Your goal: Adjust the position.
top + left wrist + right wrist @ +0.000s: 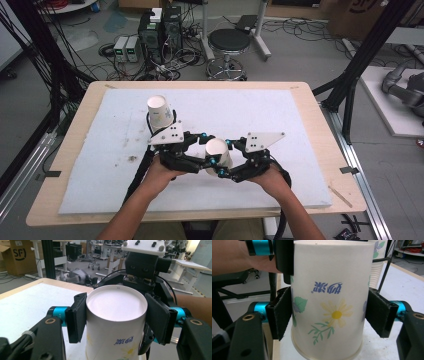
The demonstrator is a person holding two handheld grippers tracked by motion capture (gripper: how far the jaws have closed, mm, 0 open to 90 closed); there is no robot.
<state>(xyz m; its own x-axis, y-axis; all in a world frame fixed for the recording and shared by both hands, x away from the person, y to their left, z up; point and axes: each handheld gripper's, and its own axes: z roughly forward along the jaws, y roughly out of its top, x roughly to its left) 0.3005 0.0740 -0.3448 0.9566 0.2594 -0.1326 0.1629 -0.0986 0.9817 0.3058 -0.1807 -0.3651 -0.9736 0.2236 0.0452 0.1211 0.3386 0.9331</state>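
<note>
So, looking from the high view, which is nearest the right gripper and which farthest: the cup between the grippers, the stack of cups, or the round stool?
1. Upside-down cup, right at the right gripper.
2. Stack of cups, farther left on the table.
3. Round stool, on the floor beyond the table.

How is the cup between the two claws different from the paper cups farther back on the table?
The held cup is a single one, gripped by the left claw and right claw. The back cups are a nested stack, standing free on the white mat. Both are upside-down white paper cups with printed patterns.
</note>
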